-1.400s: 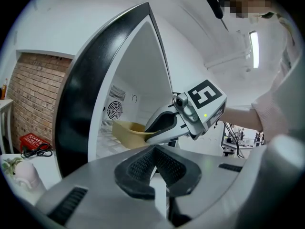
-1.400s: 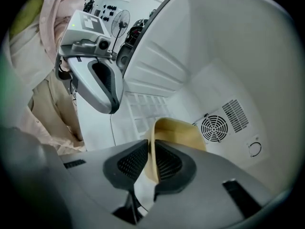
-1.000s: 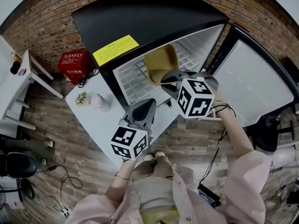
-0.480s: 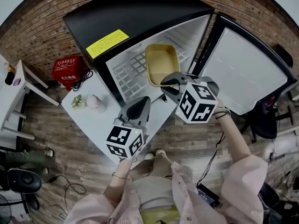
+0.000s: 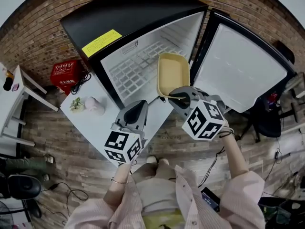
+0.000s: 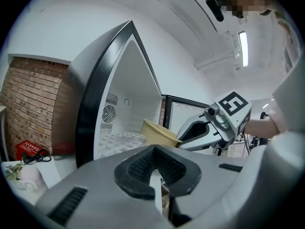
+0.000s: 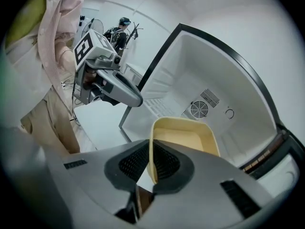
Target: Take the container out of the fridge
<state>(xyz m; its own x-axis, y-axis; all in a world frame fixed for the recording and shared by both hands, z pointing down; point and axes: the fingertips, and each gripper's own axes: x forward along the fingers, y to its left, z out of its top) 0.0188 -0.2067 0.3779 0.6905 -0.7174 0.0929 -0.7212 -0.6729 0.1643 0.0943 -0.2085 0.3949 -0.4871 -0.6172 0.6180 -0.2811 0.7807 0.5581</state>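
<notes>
The yellow container point(image 5: 173, 73) is held by its near rim between the narrowly closed fingers point(image 7: 167, 162) of the right gripper point(image 5: 175, 96). It is seen at the mouth of the open black fridge point(image 5: 138, 13), just beside the swung-out door point(image 5: 238, 66) and in front of the white wire shelf point(image 5: 133, 70). The left gripper point(image 5: 141, 107) is pictured near the white counter point(image 5: 95, 125), its fingers drawn together with nothing between them. A pale pink object point(image 5: 94, 105) is seen resting on the counter.
</notes>
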